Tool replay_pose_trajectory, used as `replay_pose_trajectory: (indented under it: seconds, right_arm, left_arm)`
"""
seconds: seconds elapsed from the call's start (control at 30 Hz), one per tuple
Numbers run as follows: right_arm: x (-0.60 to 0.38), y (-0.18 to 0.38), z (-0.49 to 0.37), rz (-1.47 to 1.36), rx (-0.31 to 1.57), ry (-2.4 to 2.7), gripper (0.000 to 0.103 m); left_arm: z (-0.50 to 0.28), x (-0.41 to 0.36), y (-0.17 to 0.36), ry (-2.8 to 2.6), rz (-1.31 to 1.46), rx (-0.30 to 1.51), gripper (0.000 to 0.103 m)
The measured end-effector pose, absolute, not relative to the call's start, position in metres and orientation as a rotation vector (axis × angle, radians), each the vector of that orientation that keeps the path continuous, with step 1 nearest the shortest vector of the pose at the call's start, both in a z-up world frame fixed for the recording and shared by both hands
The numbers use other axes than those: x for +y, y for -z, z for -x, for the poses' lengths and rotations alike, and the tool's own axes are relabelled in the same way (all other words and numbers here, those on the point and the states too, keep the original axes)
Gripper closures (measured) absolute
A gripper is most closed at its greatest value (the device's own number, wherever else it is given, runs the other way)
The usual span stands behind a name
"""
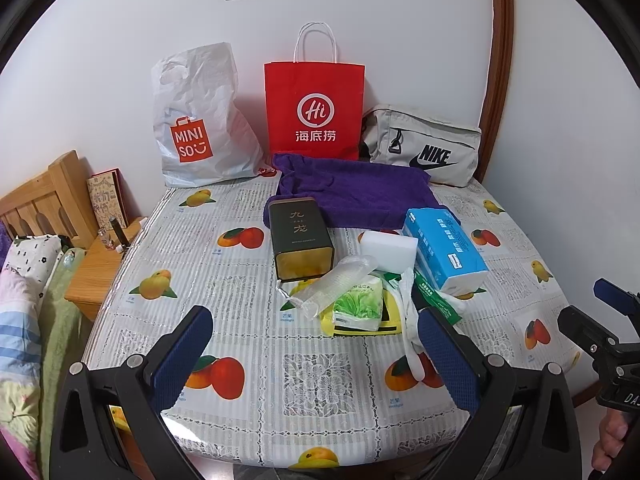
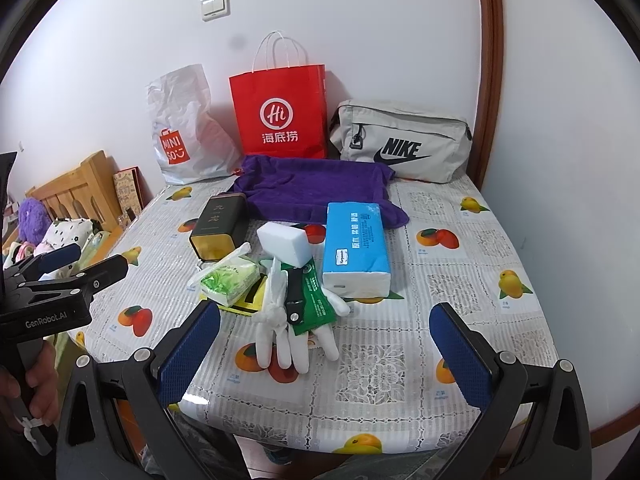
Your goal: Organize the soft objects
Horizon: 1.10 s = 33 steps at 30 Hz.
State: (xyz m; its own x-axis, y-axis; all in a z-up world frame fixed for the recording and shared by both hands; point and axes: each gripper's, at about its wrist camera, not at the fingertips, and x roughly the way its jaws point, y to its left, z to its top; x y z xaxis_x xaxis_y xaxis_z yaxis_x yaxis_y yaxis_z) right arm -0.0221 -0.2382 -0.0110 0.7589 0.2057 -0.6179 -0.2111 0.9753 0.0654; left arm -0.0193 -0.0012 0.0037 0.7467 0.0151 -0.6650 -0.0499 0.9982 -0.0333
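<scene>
A purple towel [image 1: 352, 192] [image 2: 316, 188] lies at the back of the table. In front of it sit a blue tissue pack [image 1: 444, 254] [image 2: 356, 248], a white sponge block [image 1: 388, 248] [image 2: 286, 242], a green tissue packet [image 1: 358, 306] [image 2: 230, 282] and white gloves [image 2: 288, 340] under a green sachet [image 2: 314, 302]. A dark tin [image 1: 302, 236] [image 2: 218, 228] lies left of them. My left gripper [image 1: 316, 328] is open above the near table, holding nothing. My right gripper [image 2: 326, 320] is open too, just short of the gloves.
A white MINISO bag [image 1: 196, 128] [image 2: 180, 132], a red paper bag [image 1: 316, 108] [image 2: 280, 112] and a grey Nike pouch [image 1: 424, 144] [image 2: 400, 144] stand along the wall. A wooden nightstand [image 1: 100, 272] and bed are on the left. A clear plastic wrapper [image 1: 336, 286] lies by the tin.
</scene>
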Motion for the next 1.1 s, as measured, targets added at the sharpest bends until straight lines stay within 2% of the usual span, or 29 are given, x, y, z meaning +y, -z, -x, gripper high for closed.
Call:
replay_pose_trajectory:
  seconds: [1.1]
  right_arm:
    - [-0.2329,0.0124,0.0233,0.018,0.67,-0.234,0.0]
  left_arm:
    - [0.0214,-0.0018,-0.0035,-0.043,0.04,0.728,0.0]
